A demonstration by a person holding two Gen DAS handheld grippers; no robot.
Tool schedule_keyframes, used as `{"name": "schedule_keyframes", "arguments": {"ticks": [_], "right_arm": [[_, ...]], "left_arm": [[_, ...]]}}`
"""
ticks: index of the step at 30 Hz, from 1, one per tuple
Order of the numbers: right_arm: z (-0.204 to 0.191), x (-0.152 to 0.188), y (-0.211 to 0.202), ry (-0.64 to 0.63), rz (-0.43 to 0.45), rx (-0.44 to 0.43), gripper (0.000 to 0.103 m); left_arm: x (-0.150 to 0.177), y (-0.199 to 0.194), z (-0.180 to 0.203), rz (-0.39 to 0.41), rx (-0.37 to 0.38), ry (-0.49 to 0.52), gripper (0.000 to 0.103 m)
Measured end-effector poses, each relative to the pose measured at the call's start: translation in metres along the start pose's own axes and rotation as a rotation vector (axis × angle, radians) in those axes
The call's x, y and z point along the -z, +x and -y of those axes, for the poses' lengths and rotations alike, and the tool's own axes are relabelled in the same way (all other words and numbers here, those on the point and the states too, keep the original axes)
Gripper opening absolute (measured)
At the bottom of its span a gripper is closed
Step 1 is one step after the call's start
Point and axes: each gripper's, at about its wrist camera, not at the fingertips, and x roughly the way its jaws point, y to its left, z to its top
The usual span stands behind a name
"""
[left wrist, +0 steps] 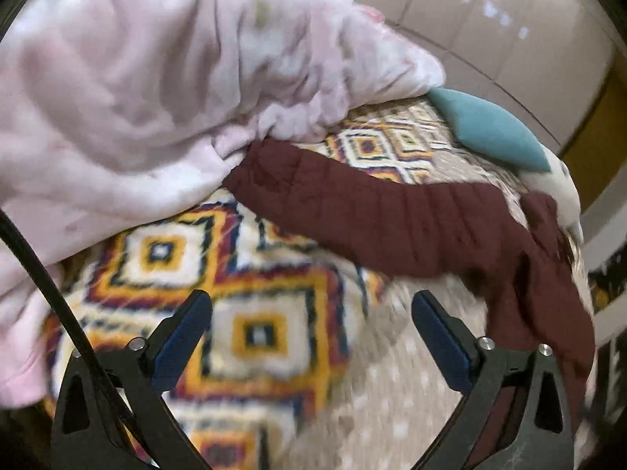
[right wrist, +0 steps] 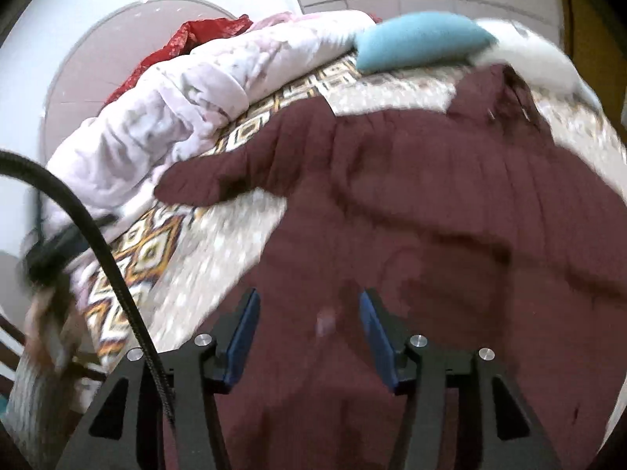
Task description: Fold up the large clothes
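The right gripper (right wrist: 309, 309) stands partly open over the maroon garment (right wrist: 431, 203), nothing pinched between its blue pads (right wrist: 245, 337). The left gripper (left wrist: 311, 313) gapes wide and empty above the patterned bedspread (left wrist: 258, 274). The garment lies spread across the bed, one sleeve (left wrist: 352, 203) reaching toward ten o'clock, where it meets a rumpled pink quilt (left wrist: 137, 78) (blurred). A teal pillow (right wrist: 419, 39) sits at twelve o'clock.
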Motion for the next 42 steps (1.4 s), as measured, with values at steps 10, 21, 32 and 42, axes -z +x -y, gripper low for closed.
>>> {"name": "schedule_keyframes", "arguments": {"ticks": [10,21,32,42], "right_arm": [[0.076,0.083,-0.059,0.270,0.054,-0.012,0.061],[0.113,0.090,-0.092,0.346,0.141,0.085,0.061],[0.133,0.118,-0.139,0.379,0.254,0.111,0.061],[0.178,0.161,-0.176,0.487,0.291,0.121,0.061]], "left_arm": [[-0.057,0.120,-0.019,-0.063,-0.072,-0.164,0.092],[-0.084,0.096,0.025,0.001,-0.249,-0.068,0.010],[-0.058,-0.050,0.260,0.111,0.168,0.206,0.009],[0.099,-0.072,0.481,-0.071,0.501,0.623,0.059]]}}
